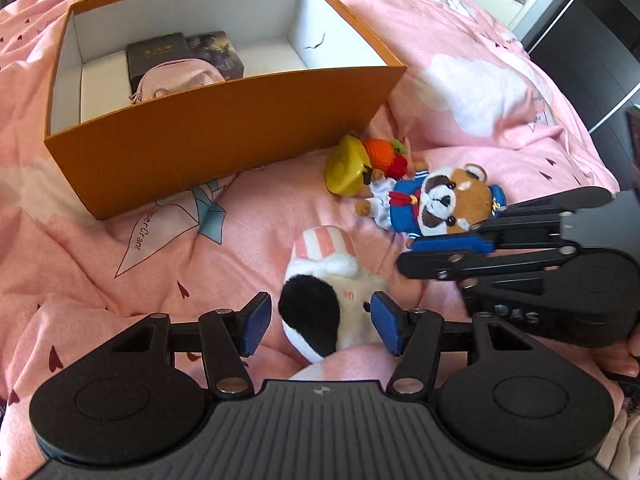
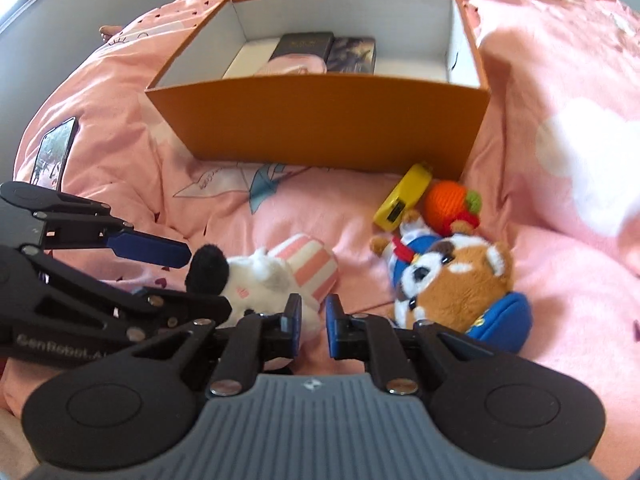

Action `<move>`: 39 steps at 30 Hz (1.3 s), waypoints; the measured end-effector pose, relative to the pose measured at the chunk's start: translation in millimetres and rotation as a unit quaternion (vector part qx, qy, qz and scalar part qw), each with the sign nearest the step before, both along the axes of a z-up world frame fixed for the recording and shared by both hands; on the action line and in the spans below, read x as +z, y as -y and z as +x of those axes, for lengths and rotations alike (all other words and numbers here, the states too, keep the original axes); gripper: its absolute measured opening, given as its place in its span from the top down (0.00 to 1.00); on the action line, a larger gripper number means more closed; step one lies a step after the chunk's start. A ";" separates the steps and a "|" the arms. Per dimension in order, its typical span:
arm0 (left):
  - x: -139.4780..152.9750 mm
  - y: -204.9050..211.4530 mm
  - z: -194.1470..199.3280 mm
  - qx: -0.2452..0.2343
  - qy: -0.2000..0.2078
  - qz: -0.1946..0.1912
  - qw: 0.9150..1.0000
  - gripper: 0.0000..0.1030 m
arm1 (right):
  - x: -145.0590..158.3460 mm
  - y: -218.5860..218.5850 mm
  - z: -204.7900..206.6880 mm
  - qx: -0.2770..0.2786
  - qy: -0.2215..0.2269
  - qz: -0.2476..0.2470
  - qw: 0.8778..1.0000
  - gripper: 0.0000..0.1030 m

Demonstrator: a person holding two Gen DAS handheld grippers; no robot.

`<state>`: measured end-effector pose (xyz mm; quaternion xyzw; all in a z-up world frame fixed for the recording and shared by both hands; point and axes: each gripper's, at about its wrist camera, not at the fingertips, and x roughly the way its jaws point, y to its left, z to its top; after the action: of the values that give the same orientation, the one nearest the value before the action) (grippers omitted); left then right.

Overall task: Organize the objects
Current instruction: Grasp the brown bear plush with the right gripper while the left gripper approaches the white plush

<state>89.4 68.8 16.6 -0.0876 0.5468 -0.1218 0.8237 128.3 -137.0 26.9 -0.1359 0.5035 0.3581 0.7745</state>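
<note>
An open orange box (image 1: 224,136) (image 2: 320,120) stands on the pink bedding and holds two dark boxes (image 1: 180,52) and a pink pouch (image 1: 176,80). A black-and-white plush (image 1: 320,312) (image 2: 256,276) with a pink striped part lies in front of it. My left gripper (image 1: 320,326) is open, its pads on either side of this plush. A red panda plush (image 1: 444,200) (image 2: 452,276) in blue lies to the right, with a yellow object (image 1: 344,168) (image 2: 404,196) and an orange knitted fruit (image 1: 382,152) (image 2: 448,204) beside it. My right gripper (image 2: 310,326) is nearly shut and empty, between the two plushes.
Rumpled pink bedding (image 1: 120,260) covers the whole surface. A phone (image 2: 52,152) lies on it at the left in the right wrist view. Dark furniture (image 1: 592,40) stands beyond the bed's right edge.
</note>
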 end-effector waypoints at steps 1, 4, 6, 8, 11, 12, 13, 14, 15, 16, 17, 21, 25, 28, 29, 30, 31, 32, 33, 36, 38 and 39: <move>-2.4 -1.8 2.3 0.004 -0.005 -0.006 1.000 0.35 | 4.7 3.4 1.5 -0.003 0.010 0.001 1.000 0.86; -10.1 -2.5 8.9 0.013 -0.021 -0.016 1.000 0.34 | 20.6 12.4 7.3 -0.015 0.039 0.004 0.999 0.81; -13.3 -1.1 11.4 0.017 -0.027 -0.019 0.999 0.32 | 30.3 19.8 10.9 -0.024 0.063 0.002 0.998 0.72; -17.5 -1.0 14.3 0.022 -0.039 -0.033 0.998 0.32 | 37.7 25.1 15.5 -0.030 0.086 -0.007 0.996 0.69; -24.0 -0.1 17.6 0.029 -0.055 -0.035 0.997 0.32 | 40.0 31.7 30.4 -0.046 0.096 -0.029 0.994 0.63; -26.1 0.3 18.2 0.030 -0.059 -0.033 0.997 0.33 | 38.3 33.4 36.9 -0.051 0.093 -0.037 0.994 0.63; -27.9 0.3 18.4 0.030 -0.062 -0.036 0.997 0.33 | 36.1 34.7 43.4 -0.053 0.087 -0.039 0.994 0.63; -29.2 0.0 18.5 0.030 -0.065 -0.040 0.997 0.33 | 33.0 37.1 51.7 -0.056 0.072 -0.039 0.995 0.62; -30.1 -0.3 18.6 0.030 -0.067 -0.042 0.996 0.33 | 29.1 38.6 60.0 -0.059 0.052 -0.038 0.996 0.62; -31.0 -0.6 19.1 0.031 -0.069 -0.043 0.996 0.33 | 24.8 39.4 66.9 -0.057 0.032 -0.036 0.997 0.60; -31.5 -0.9 19.4 0.032 -0.071 -0.045 0.996 0.33 | 19.5 40.6 72.9 -0.054 0.009 -0.032 0.998 0.55; -34.8 0.5 22.7 0.032 -0.078 -0.051 0.995 0.33 | 5.6 43.6 88.0 -0.051 -0.051 -0.018 0.997 0.50; -39.4 5.0 24.7 0.025 -0.085 -0.052 0.995 0.33 | -10.0 46.6 96.4 -0.055 -0.121 -0.011 0.991 0.46; -40.4 6.2 25.8 0.024 -0.086 -0.052 0.995 0.33 | -15.9 49.2 94.7 -0.056 -0.149 -0.012 0.987 0.47; -40.9 5.6 26.4 0.024 -0.087 -0.053 0.995 0.34 | -15.7 49.3 92.2 -0.050 -0.147 -0.013 0.988 0.48; -41.4 4.6 26.4 0.024 -0.088 -0.054 0.994 0.34 | -15.0 48.5 89.6 -0.044 -0.144 -0.018 0.988 0.48; -42.1 4.8 26.7 0.024 -0.088 -0.055 0.994 0.35 | -14.9 47.2 86.8 -0.038 -0.139 -0.023 0.989 0.49; -42.6 3.8 25.8 0.023 -0.088 -0.055 0.994 0.35 | -14.4 45.7 83.3 -0.034 -0.133 -0.029 0.990 0.49; -43.0 4.7 25.6 0.022 -0.088 -0.053 0.994 0.36 | -13.3 44.7 80.5 -0.027 -0.125 -0.036 0.991 0.50; -44.5 8.7 22.7 0.016 -0.085 -0.046 0.995 0.37 | -6.9 38.6 72.5 -0.016 -0.098 -0.044 0.994 0.52; -45.3 11.9 21.4 0.014 -0.082 -0.041 0.996 0.38 | -0.2 35.3 68.0 -0.009 -0.084 -0.042 0.996 0.53; -45.3 12.4 21.1 0.014 -0.081 -0.040 0.996 0.38 | 3.0 33.7 66.5 -0.005 -0.077 -0.040 0.996 0.53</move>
<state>110.5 56.4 -28.8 -0.1373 0.6049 -0.1248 0.7744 194.8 -170.7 29.9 -0.1357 0.5764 0.3435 0.7290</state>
